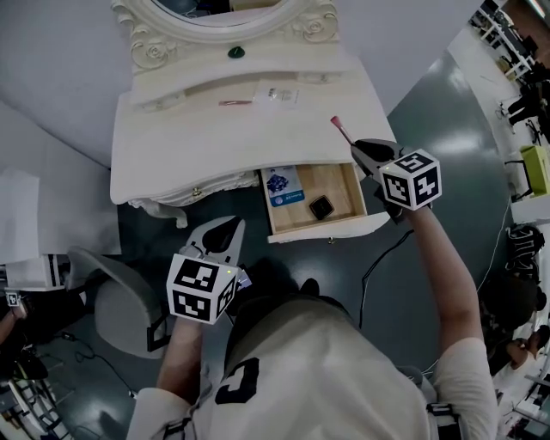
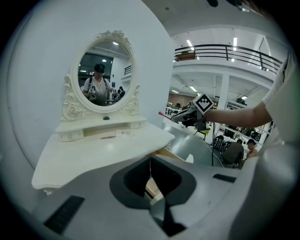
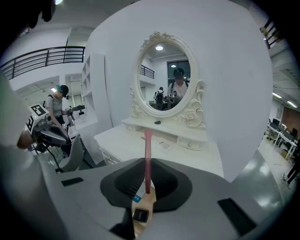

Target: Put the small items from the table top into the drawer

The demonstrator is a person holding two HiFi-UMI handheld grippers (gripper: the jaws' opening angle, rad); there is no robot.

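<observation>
Your right gripper (image 1: 356,148) is clamped on a pink stick (image 1: 341,131). The stick pokes out past the jaws, at the right edge of the dressing table (image 1: 172,146), near the open drawer (image 1: 339,185). The drawer holds a blue packet (image 1: 283,185) and a small black square item (image 1: 321,207). Your left gripper (image 1: 230,227) has its jaws together and empty, in front of the table, left of the drawer. A slim red item (image 1: 235,102) and a white packet (image 1: 280,94) lie on the top.

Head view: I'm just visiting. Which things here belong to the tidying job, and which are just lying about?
Part of the job: pink stick held in the right gripper; open drawer, with a blue card and small black square inside; thin red item and clear packet on the table top.

Just lying about: grey chair; black cable; mirror.
</observation>
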